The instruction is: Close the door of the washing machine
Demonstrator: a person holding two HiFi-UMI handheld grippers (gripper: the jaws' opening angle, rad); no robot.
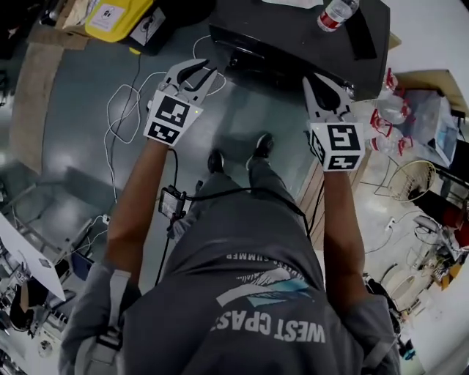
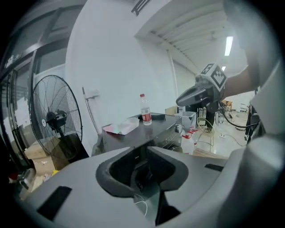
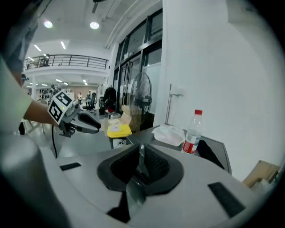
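Grey printed shirt (image 1: pixel 249 307) is filling the bottom of the head view. Beyond it both arms are reaching out, holding the left gripper (image 1: pixel 201 73) and right gripper (image 1: pixel 320 86) well apart above a dark boxy appliance (image 1: pixel 293 44), probably the washing machine, which is carrying a clear red-labelled water bottle (image 1: pixel 335 13). Its door is showing nowhere.

Left gripper view: the jaws are standing narrowly parted, gripping nothing and aiming over the appliance's top.

Right gripper view: the jaws are sitting together, empty.

Such a door is likely swinging stiffly on a hinge and feeling smooth and slippery. I am judging a flat push on its free edge better than a pinch, finishing firmly for the latch.
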